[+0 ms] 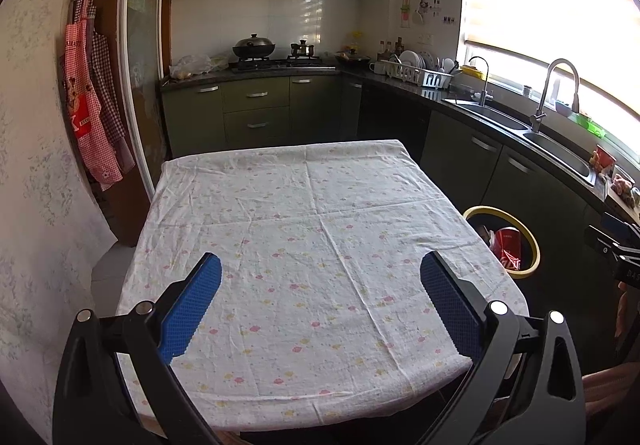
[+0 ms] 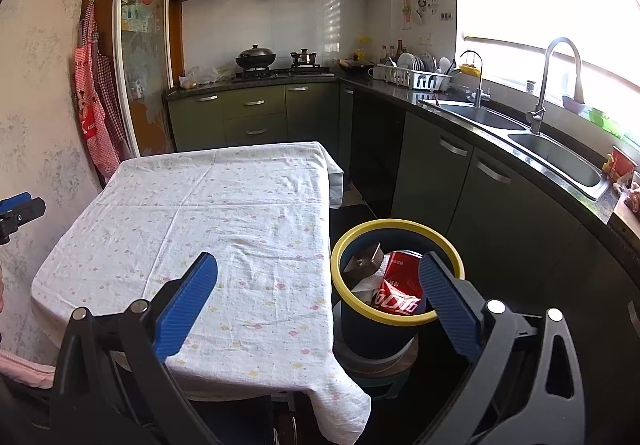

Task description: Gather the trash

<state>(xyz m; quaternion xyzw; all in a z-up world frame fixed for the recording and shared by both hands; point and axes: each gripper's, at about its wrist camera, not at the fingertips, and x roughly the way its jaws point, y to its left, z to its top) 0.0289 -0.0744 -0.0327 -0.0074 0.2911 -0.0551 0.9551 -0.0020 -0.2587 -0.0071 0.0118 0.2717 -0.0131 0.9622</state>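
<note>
Green cabinets and a dark counter wrap this small kitchen, and the table point(image 1: 320, 229) stands in the middle of the floor under one white flowered cloth point(image 2: 224, 213). I see nothing lying on it, so the clearing looks finished or close to it. One bin point(image 2: 400, 329) with a yellow rim sits on the floor just beside the table's right edge, probably parked there for short drops. Inside I count three pieces: one red cola package point(image 2: 398, 287), one white crumpled paper point(image 2: 370, 283) and one grey box-like scrap point(image 2: 364, 261). Two grippers hover empty: the left gripper point(image 1: 320, 281) over the cloth with its jaws spread wide, the right gripper point(image 2: 318, 281) likewise agape above the table edge and bin.
</note>
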